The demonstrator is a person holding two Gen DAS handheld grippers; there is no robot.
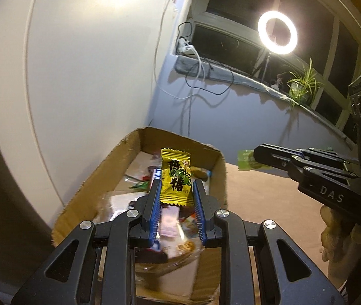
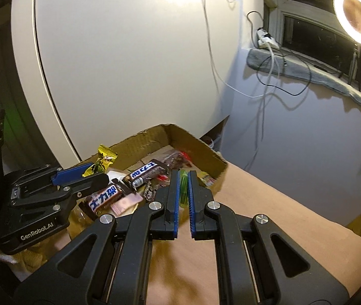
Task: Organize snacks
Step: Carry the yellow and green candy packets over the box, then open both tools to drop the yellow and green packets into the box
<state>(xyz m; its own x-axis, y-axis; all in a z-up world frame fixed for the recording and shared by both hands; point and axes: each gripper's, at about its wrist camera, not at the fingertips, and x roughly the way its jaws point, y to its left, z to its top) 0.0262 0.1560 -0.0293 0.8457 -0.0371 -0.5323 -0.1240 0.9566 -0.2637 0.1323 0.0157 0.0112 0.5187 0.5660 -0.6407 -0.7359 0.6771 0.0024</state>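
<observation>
While the left wrist view looks down its own fingers, the left tool (image 1: 176, 190) pinches a yellow candy packet (image 1: 175, 176) between its blue pads, the packet upright and held above the open cardboard box (image 1: 84, 190). Box interior holds a jumble of wrappers, partly blurred. Off to the right, the right tool (image 1: 259, 155) grips a green packet (image 1: 246, 161) over the brown desk (image 1: 269, 203), just beside the box's right wall. Ring light (image 1: 277, 32) glows on the windowsill, with a potted plant (image 1: 302, 84) near it. From the right wrist view, the right tool (image 2: 184, 178) has its pads pressed nearly together on the thin green packet (image 2: 183, 186), which shows in the narrow gap between them, at the near edge of the cardboard box (image 2: 206, 152). Inside the box lie two dark chocolate bars (image 2: 145, 174) with white lettering, among other wrappers. At left, the left tool (image 2: 92, 174) holds the yellow candy packet (image 2: 103, 161) over the box's left side. Brown desk (image 2: 269, 216) extends to the right; white cables (image 2: 269, 58) hang from the sill.
</observation>
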